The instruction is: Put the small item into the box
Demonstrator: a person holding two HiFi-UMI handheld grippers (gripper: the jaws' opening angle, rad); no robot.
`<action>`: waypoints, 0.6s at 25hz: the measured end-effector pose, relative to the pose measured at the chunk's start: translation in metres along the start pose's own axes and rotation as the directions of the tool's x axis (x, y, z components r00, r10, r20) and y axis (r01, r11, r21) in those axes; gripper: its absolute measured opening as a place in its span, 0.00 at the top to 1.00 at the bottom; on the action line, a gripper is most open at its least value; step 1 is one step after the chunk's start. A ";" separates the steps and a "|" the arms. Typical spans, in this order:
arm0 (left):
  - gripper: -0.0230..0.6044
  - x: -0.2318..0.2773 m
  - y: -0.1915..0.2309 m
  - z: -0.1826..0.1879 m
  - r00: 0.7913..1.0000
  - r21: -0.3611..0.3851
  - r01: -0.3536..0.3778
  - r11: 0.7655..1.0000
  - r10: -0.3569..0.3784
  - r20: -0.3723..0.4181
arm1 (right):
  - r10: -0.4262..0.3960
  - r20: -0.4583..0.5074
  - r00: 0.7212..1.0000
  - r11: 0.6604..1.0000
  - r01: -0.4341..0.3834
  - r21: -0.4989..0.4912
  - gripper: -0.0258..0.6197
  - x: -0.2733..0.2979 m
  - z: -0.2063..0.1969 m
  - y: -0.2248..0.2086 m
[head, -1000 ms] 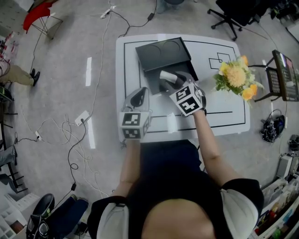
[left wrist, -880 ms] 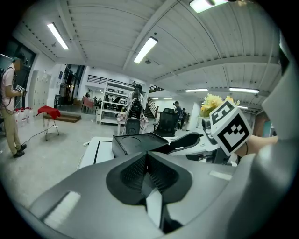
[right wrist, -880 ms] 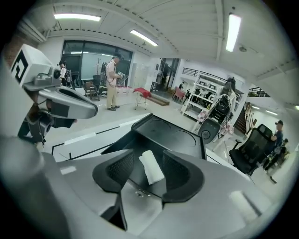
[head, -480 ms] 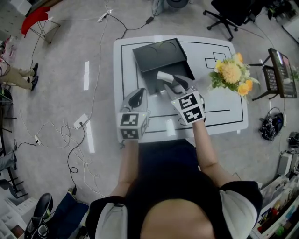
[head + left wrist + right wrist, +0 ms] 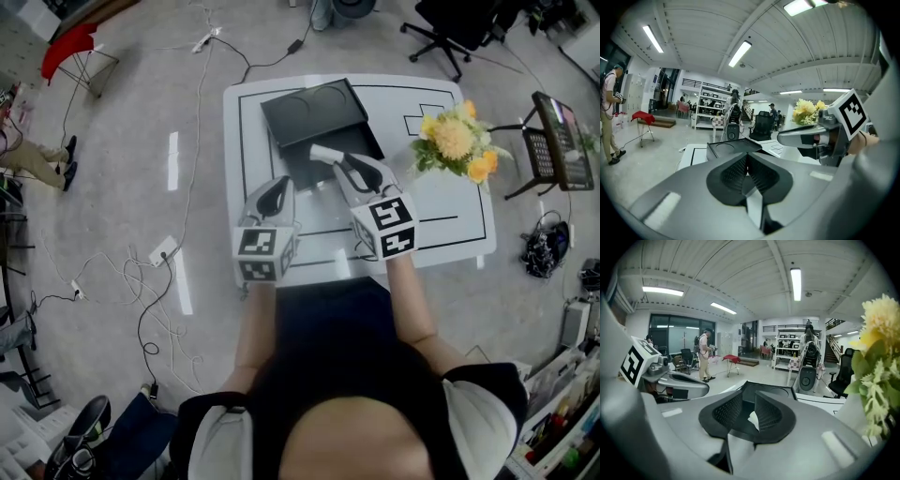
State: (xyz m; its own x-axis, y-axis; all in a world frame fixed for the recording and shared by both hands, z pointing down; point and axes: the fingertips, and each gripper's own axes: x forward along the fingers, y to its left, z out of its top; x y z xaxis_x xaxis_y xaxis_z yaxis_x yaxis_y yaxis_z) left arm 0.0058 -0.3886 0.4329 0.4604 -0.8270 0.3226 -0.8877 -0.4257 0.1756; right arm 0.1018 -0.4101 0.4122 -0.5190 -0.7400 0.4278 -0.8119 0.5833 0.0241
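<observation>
Right gripper view, right gripper (image 5: 748, 402) closing around small white item (image 5: 753, 420), left gripper (image 5: 747, 164) closed.

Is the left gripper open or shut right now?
Shut. In the left gripper view, the left gripper has its jaws closed together, with nothing between them.

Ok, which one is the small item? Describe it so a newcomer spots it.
Find the white table with black lines, then the black box on its far left part. At the box's near edge, the small item is the pale white piece between the right tool's closing jaws: the only white thing against the black box.
</observation>
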 end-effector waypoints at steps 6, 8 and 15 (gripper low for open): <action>0.95 -0.001 -0.012 0.010 0.999 0.018 0.030 0.999 -0.030 0.018 | -0.044 0.073 0.996 0.997 0.039 0.073 0.92 -0.019 0.009 -0.010; 0.95 0.000 -0.017 0.013 0.999 0.022 0.044 0.999 -0.045 0.025 | -0.055 0.082 0.995 0.995 0.048 0.083 0.95 -0.023 0.009 -0.014; 0.95 0.004 -0.027 0.014 0.997 0.039 0.071 0.997 -0.072 0.026 | -0.069 0.097 0.993 0.991 0.057 0.122 0.96 -0.034 0.001 -0.019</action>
State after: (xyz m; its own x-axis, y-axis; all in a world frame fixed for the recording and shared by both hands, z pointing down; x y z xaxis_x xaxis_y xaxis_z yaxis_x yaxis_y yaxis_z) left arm 0.0317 -0.3856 0.4162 0.5231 -0.8032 0.2850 -0.8522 -0.4978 0.1614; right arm 0.1344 -0.3964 0.3965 -0.4854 -0.8073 0.3357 -0.8666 0.4951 -0.0624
